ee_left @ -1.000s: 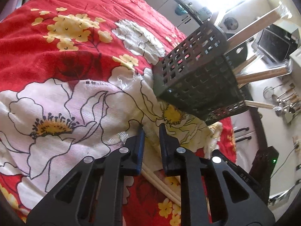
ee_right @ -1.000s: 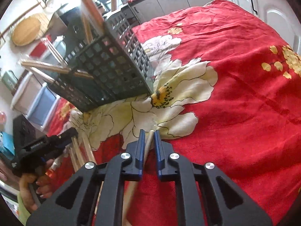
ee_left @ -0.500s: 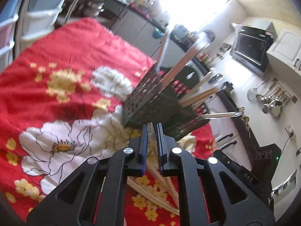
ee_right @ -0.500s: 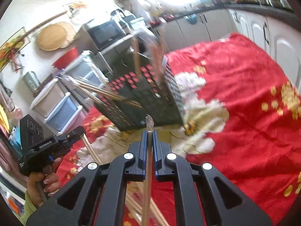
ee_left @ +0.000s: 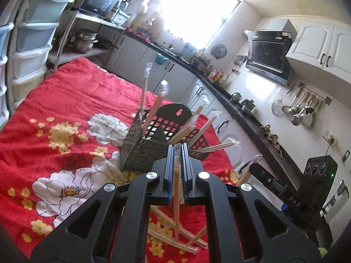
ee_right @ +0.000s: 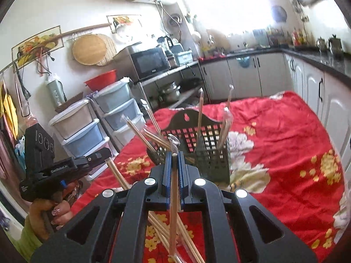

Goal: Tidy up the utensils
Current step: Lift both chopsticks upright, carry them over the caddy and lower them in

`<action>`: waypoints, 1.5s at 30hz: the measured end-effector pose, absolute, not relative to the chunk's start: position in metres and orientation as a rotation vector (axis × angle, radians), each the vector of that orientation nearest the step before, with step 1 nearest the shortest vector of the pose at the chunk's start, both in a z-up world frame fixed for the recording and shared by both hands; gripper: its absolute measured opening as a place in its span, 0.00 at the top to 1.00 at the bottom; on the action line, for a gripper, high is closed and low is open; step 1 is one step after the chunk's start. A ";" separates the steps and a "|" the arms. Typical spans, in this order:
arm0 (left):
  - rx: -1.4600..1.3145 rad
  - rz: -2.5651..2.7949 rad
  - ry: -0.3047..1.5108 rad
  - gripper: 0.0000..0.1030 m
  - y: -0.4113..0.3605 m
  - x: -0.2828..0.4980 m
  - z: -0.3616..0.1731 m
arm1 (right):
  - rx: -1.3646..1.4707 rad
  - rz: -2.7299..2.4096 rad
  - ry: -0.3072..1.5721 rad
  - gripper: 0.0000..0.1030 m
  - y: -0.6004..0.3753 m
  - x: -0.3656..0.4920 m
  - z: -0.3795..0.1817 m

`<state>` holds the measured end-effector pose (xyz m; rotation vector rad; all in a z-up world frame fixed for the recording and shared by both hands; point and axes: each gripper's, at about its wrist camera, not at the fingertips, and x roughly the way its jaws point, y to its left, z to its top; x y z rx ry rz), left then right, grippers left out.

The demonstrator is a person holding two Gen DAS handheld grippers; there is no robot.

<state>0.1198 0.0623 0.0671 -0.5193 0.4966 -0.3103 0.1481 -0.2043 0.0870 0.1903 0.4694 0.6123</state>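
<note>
A black mesh utensil basket (ee_left: 151,142) (ee_right: 204,151) stands on the red floral cloth and holds several plastic-wrapped wooden chopsticks. My left gripper (ee_left: 177,151) is shut on a wrapped chopstick (ee_left: 176,197), lifted above the cloth, just in front of the basket. My right gripper (ee_right: 173,155) is shut on another wrapped chopstick (ee_right: 173,208), also raised near the basket. Loose chopsticks (ee_left: 175,234) (ee_right: 166,230) lie on the cloth below the grippers. The left gripper also shows in the right wrist view (ee_right: 96,156), holding its chopstick.
The red floral cloth (ee_left: 65,109) (ee_right: 285,149) covers the table. Stacked plastic drawers (ee_right: 105,118) stand at the left, kitchen cabinets and counter (ee_left: 219,100) behind. Hanging ladles (ee_left: 300,109) are on the wall.
Both grippers have shut on a chopstick each and lifted up from the cloth, tilting the views up toward the basket and the kitchen.
</note>
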 end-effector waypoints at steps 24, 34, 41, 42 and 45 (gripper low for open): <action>-0.376 -0.410 0.366 0.97 0.019 0.129 0.135 | 0.155 0.573 0.288 0.94 -0.212 0.133 0.131; -0.341 -0.402 0.311 0.97 0.010 0.142 0.163 | 0.133 0.559 0.212 0.94 -0.210 0.140 0.157; -0.311 -0.374 0.272 0.97 0.010 0.153 0.183 | 0.118 0.544 0.167 0.94 -0.207 0.152 0.174; -0.308 -0.369 0.267 0.97 0.011 0.155 0.185 | 0.116 0.540 0.160 0.94 -0.207 0.153 0.175; -0.305 -0.353 0.258 0.97 0.014 0.160 0.191 | 0.119 0.535 0.136 0.94 -0.207 0.157 0.183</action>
